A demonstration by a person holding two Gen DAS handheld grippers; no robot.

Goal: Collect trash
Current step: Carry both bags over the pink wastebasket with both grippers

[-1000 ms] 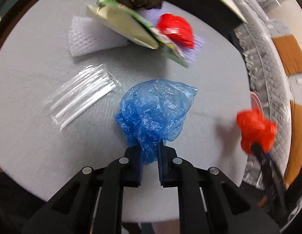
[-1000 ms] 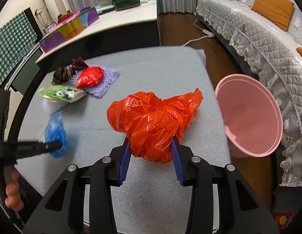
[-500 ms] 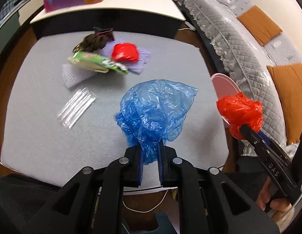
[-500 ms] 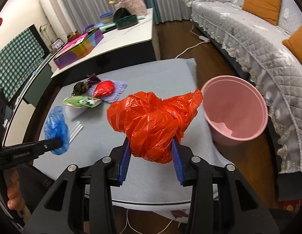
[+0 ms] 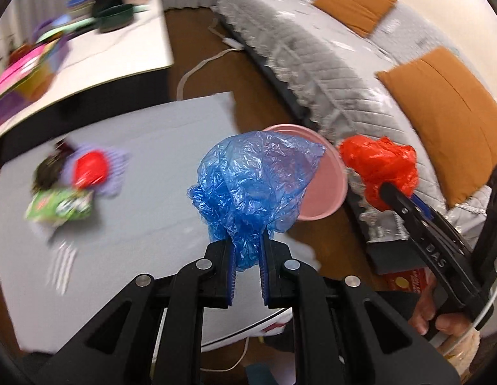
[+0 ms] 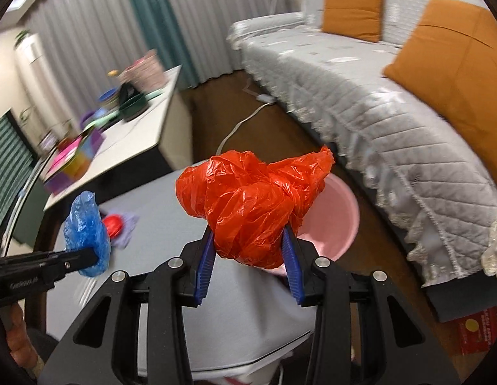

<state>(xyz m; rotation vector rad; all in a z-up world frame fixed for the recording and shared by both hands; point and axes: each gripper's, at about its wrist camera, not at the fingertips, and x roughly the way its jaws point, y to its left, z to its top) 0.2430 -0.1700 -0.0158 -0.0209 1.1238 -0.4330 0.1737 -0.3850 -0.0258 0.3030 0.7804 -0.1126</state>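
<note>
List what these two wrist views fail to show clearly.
- Inside of the pink bin: covered by the red plastic bag in the right wrist view and by the blue plastic bag in the left wrist view.
- Green packet and other trash on the grey table: motion blur in the left wrist view hides print and shapes.
- Red box on the floor: cut off by the fisheye edge.

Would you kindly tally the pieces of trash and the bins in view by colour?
Blue: 1, the blue bag in the left claw.
Red: 2, the red bag in the right claw and the red wad on the table.
Green: 1, the green packet.
Pink: 1, the pink bin.
Total: 5.
</note>
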